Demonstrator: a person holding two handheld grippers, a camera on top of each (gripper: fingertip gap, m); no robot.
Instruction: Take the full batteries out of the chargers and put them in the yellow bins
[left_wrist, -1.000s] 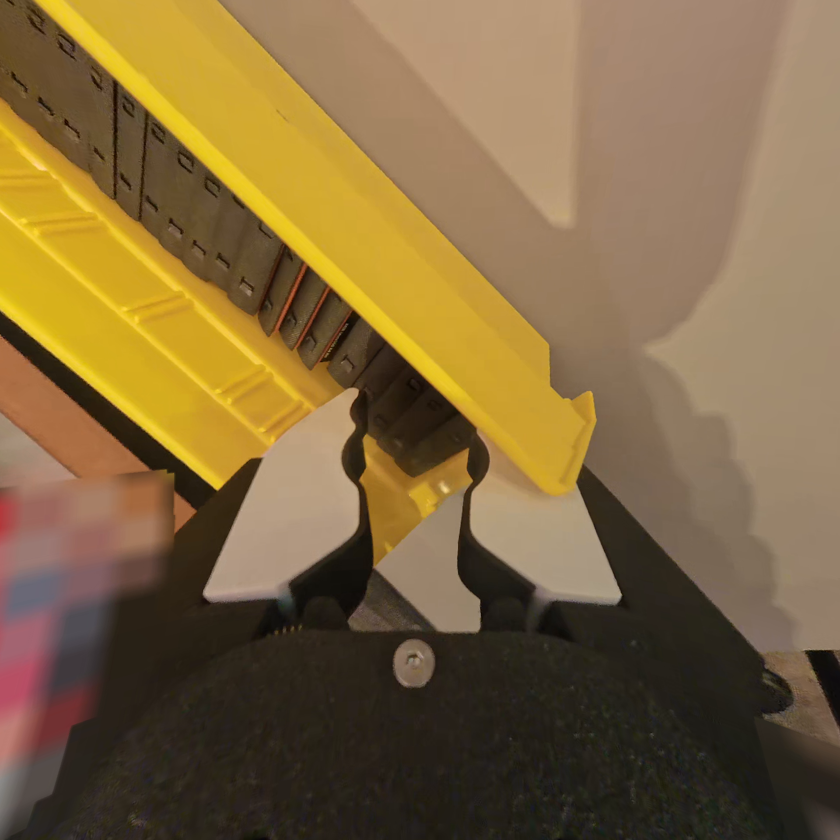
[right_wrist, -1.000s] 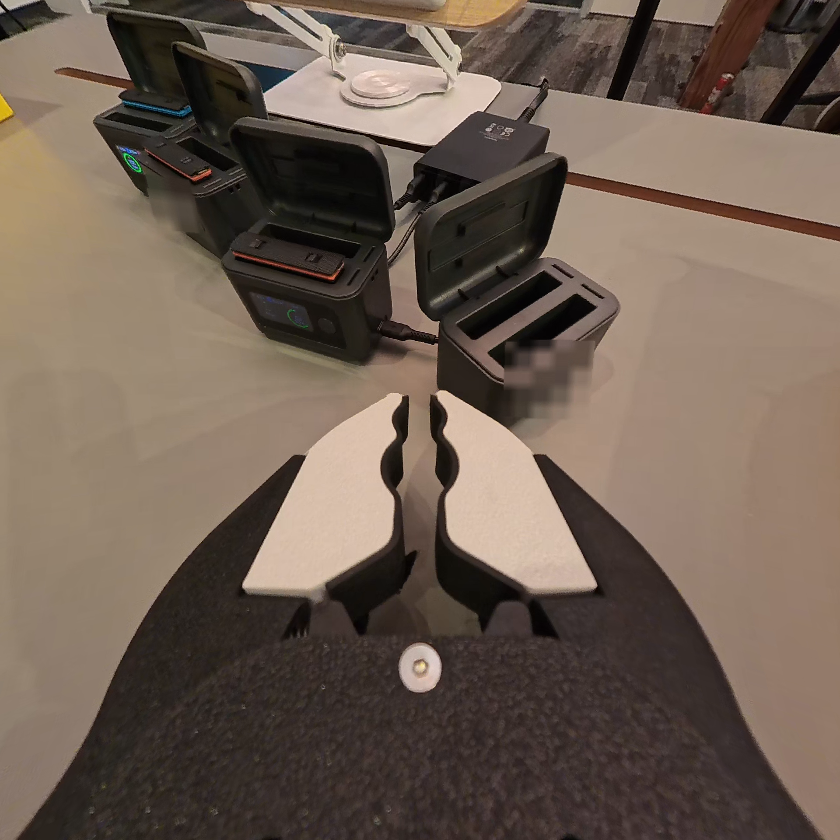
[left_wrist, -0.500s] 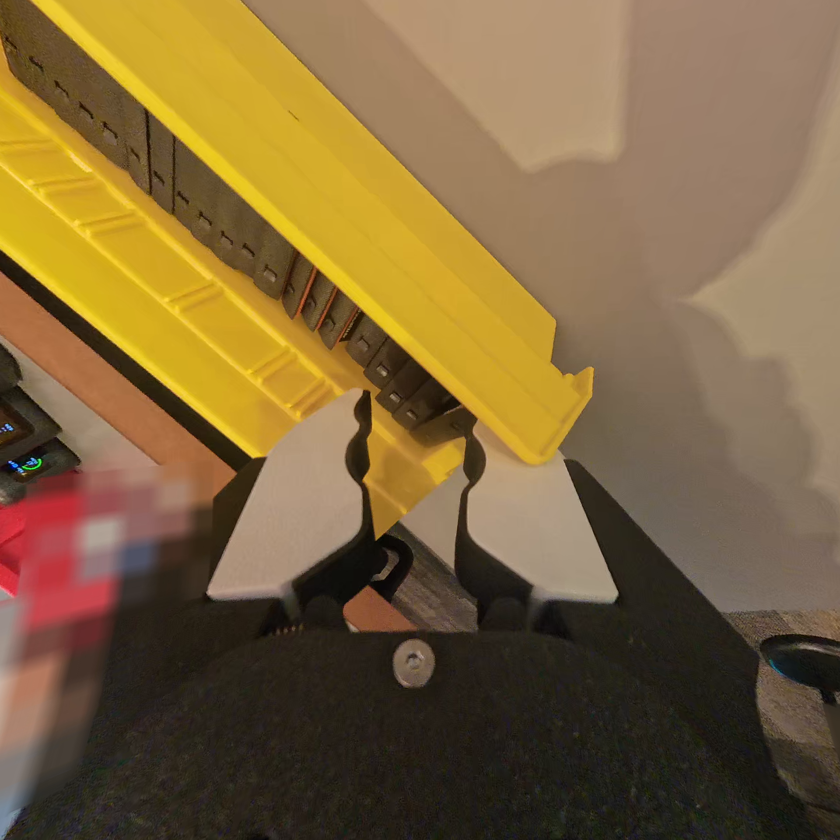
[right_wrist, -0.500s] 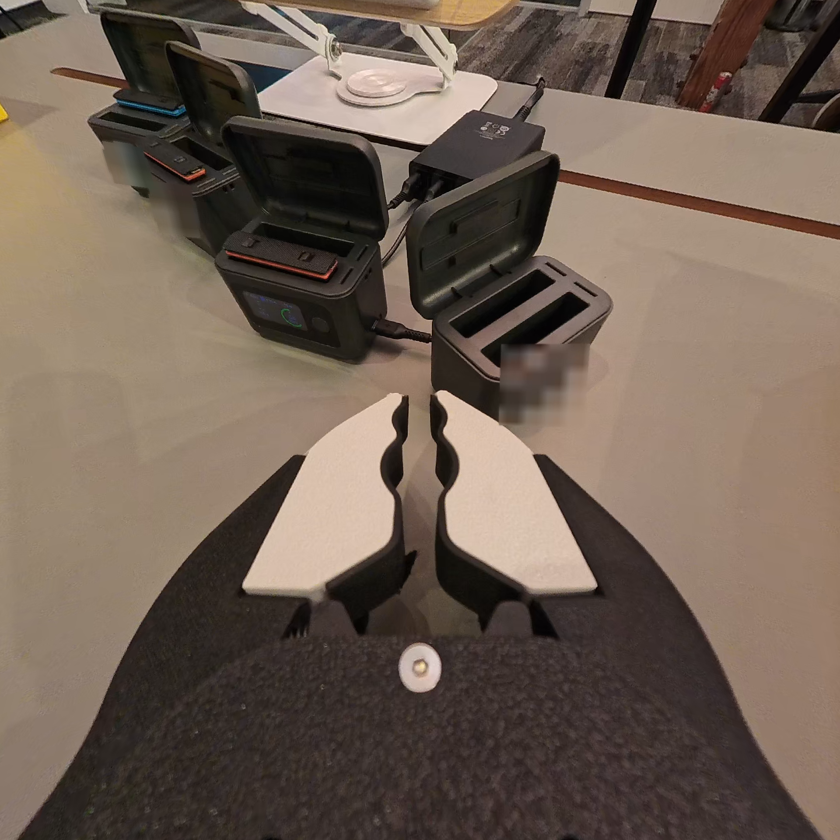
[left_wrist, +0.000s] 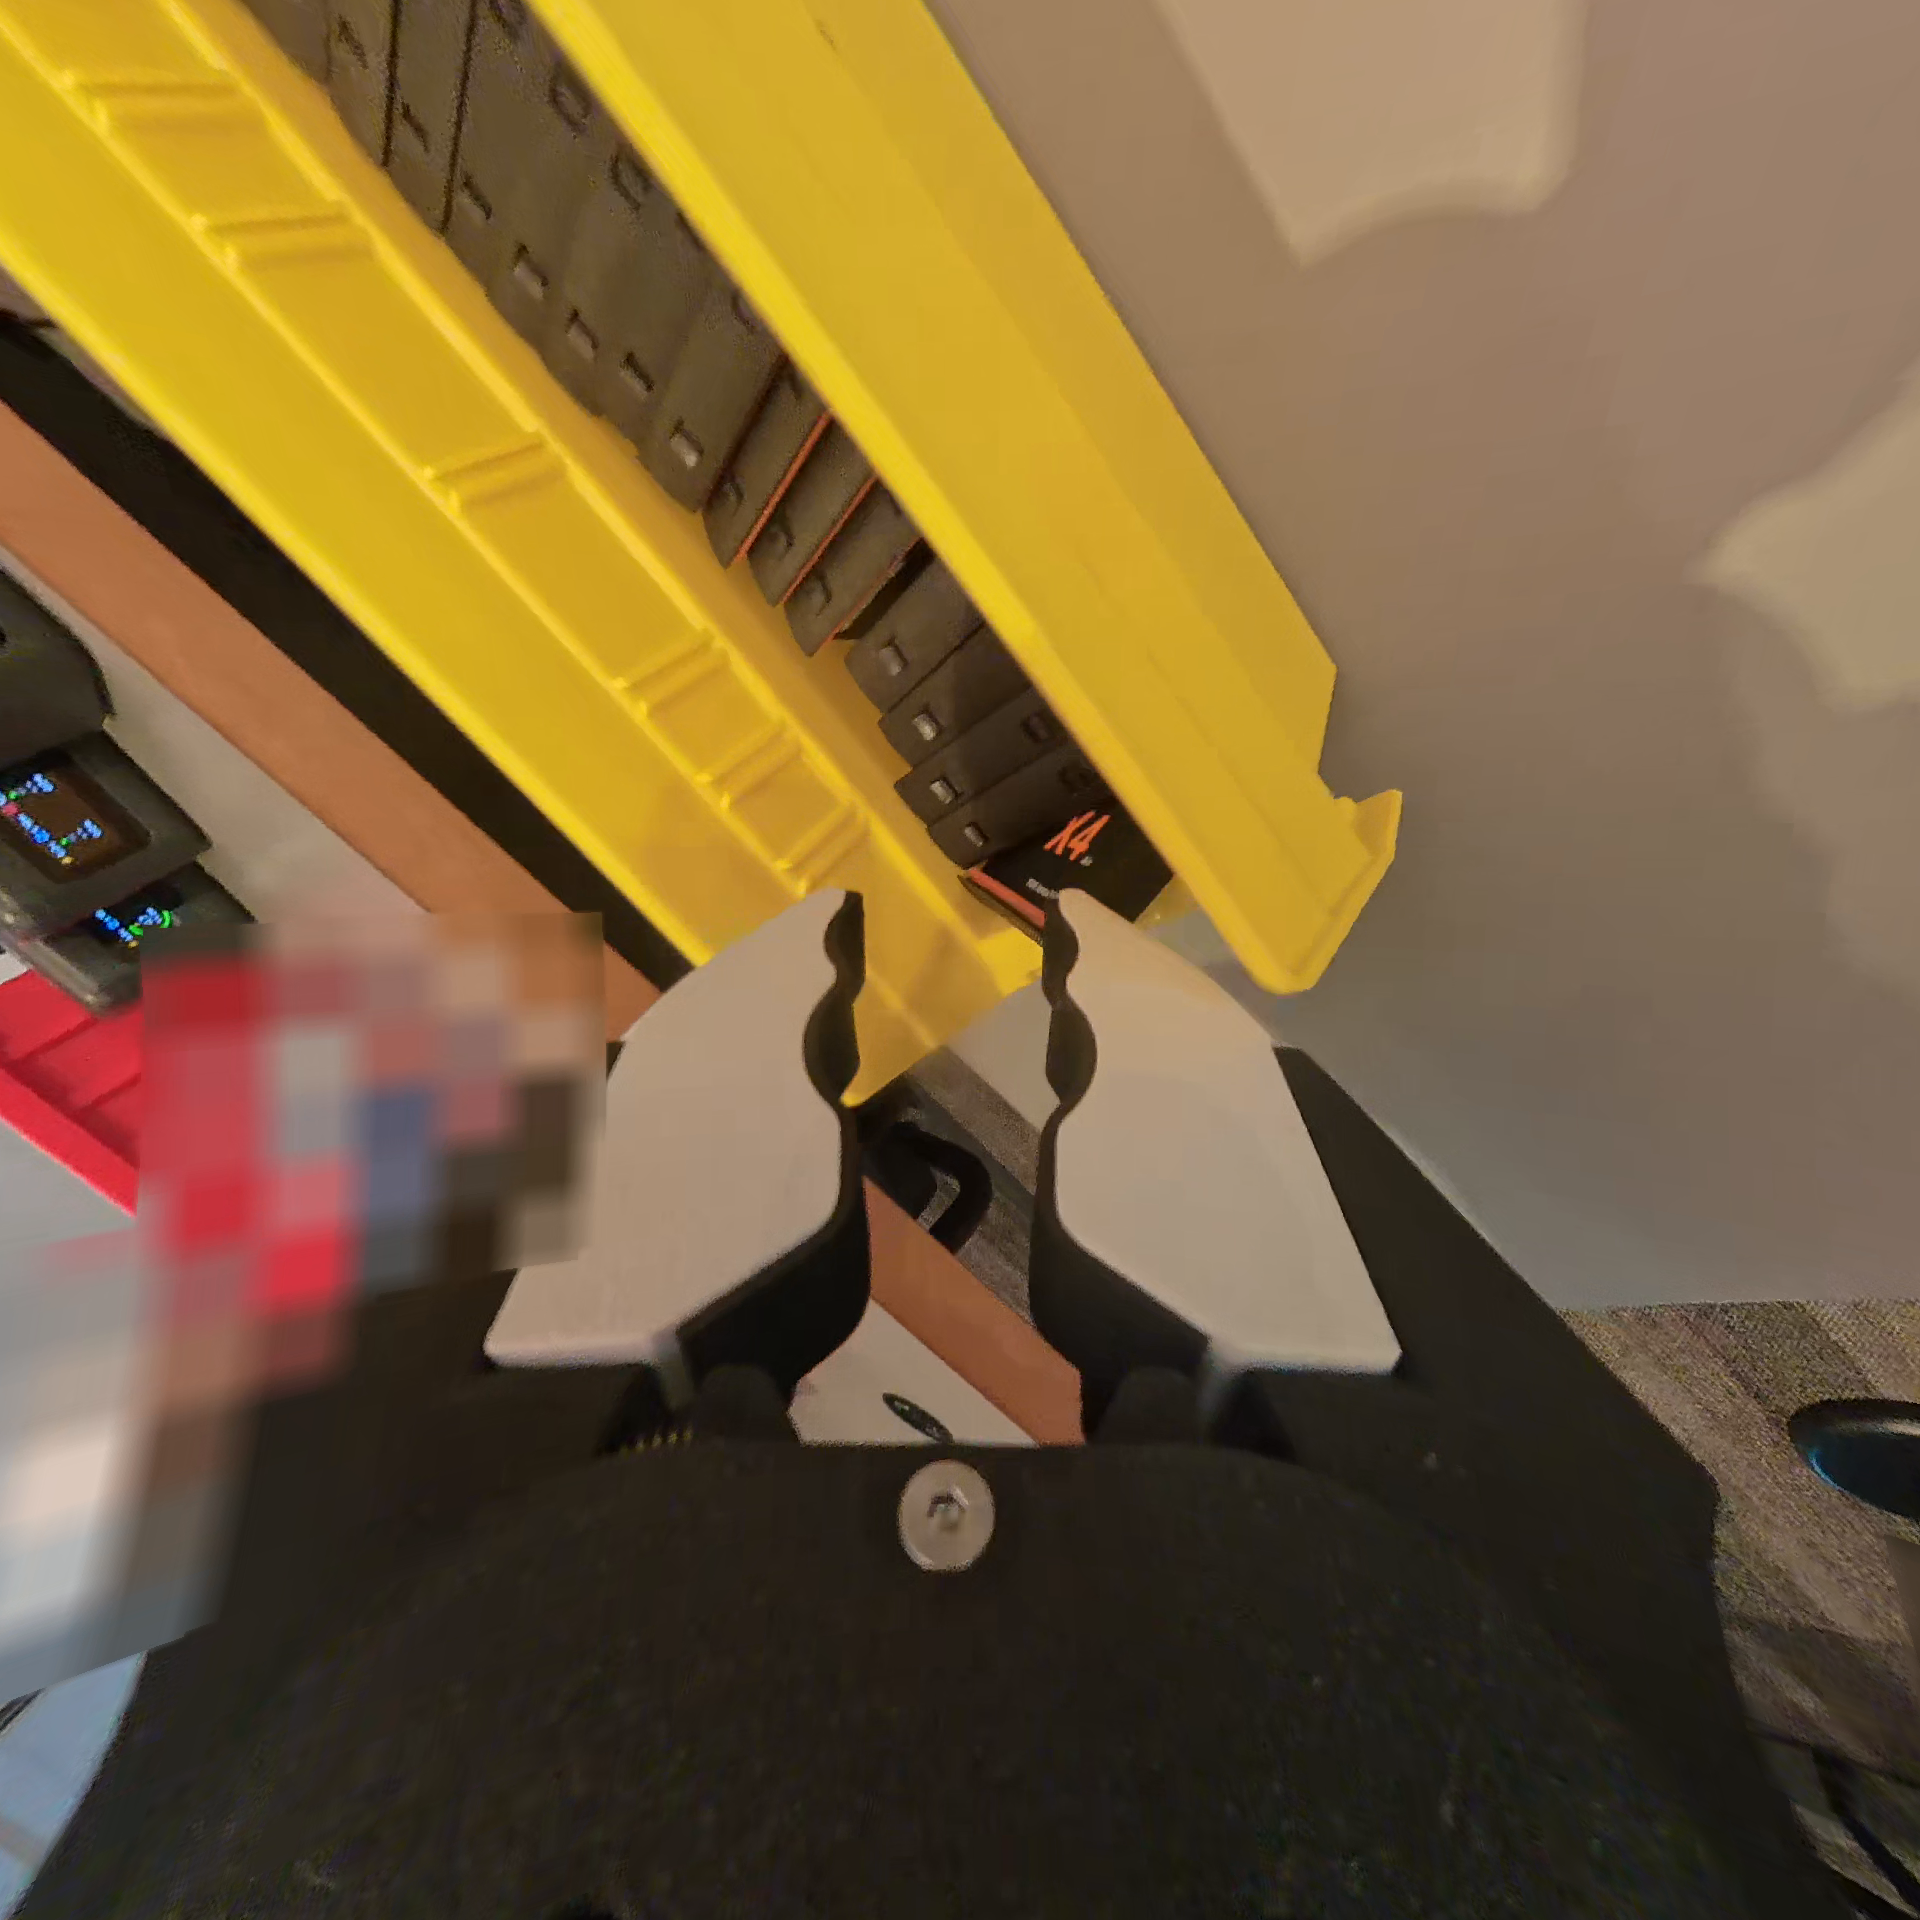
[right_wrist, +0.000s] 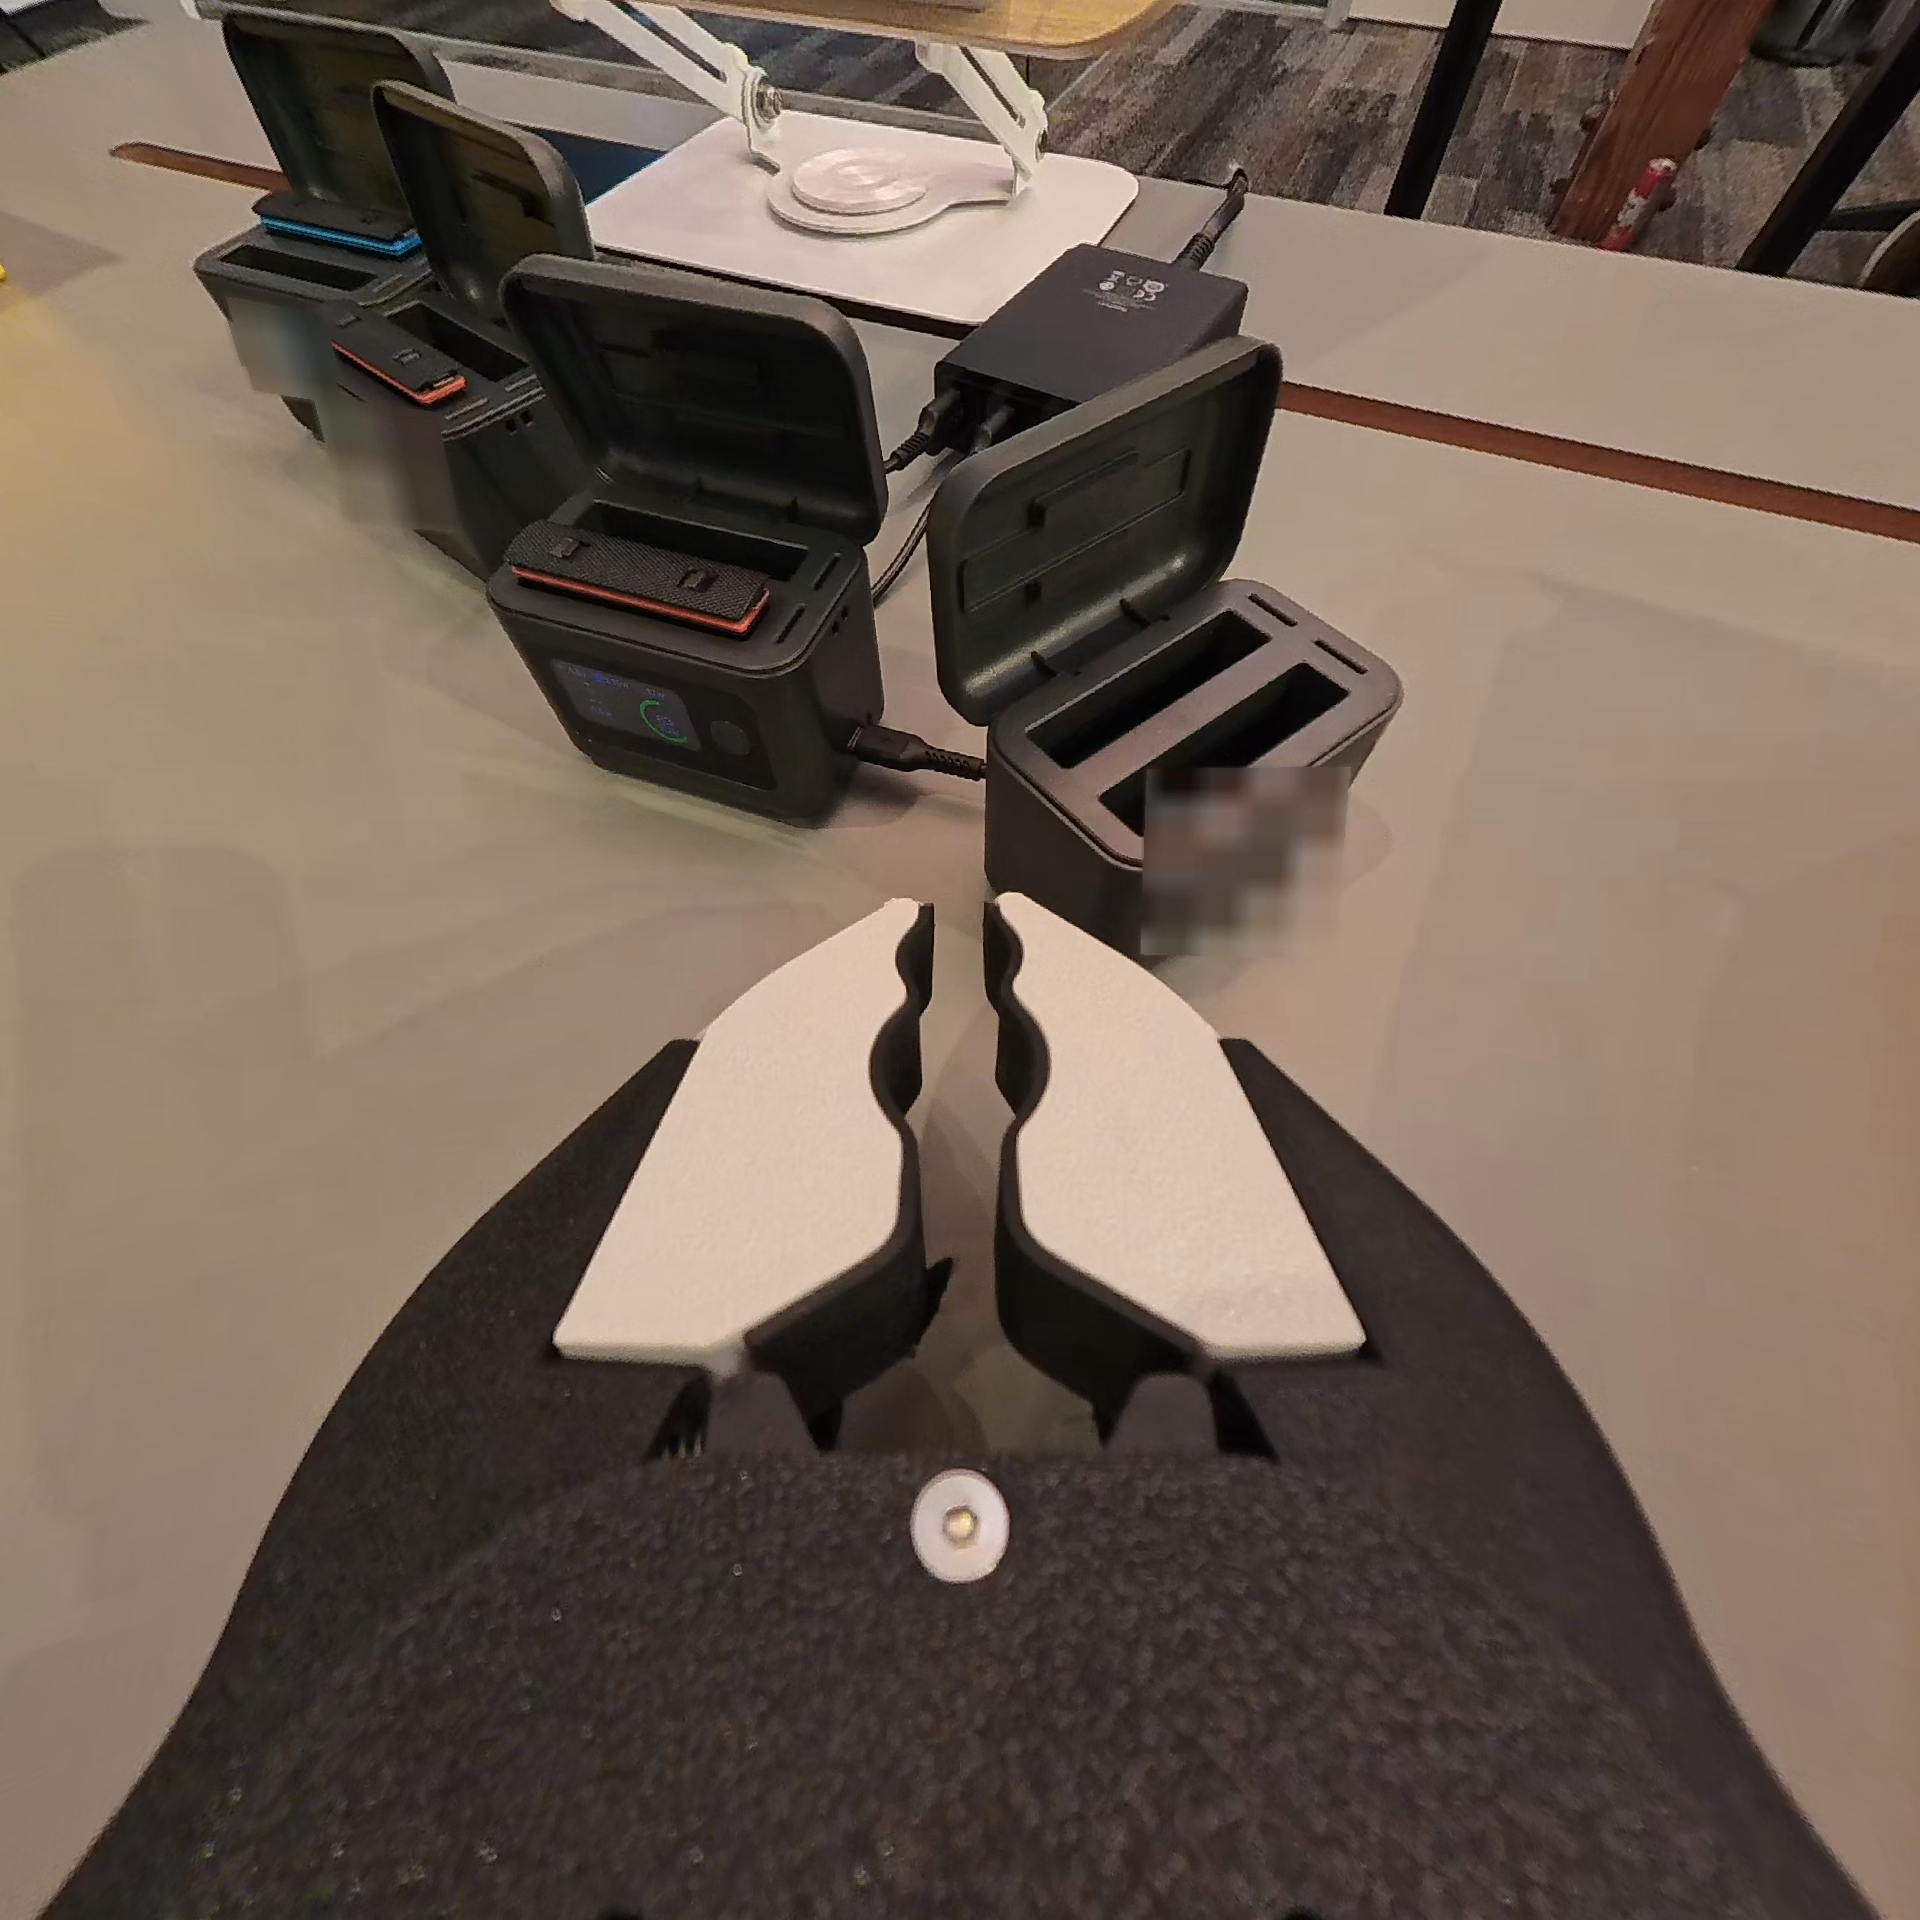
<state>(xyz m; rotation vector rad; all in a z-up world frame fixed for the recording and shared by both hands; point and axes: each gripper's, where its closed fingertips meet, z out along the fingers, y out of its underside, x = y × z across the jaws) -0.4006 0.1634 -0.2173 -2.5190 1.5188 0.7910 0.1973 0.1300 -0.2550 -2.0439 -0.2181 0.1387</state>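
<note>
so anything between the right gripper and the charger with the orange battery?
No. In the right wrist view only bare grey table lies between the right gripper and that charger; the empty charger sits beside.

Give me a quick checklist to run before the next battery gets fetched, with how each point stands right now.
1. Left gripper empty, jaws apart: ok.
2. Last battery inside the yellow bin: ok, at the end of the row, lying flatter than its neighbours.
3. Right gripper empty: ok, jaws nearly together.
4. Battery waiting: ok, an orange-edged battery sits in the lit charger.
5. That charger's lid up: ok.
6. Battery full: cannot tell.
</note>
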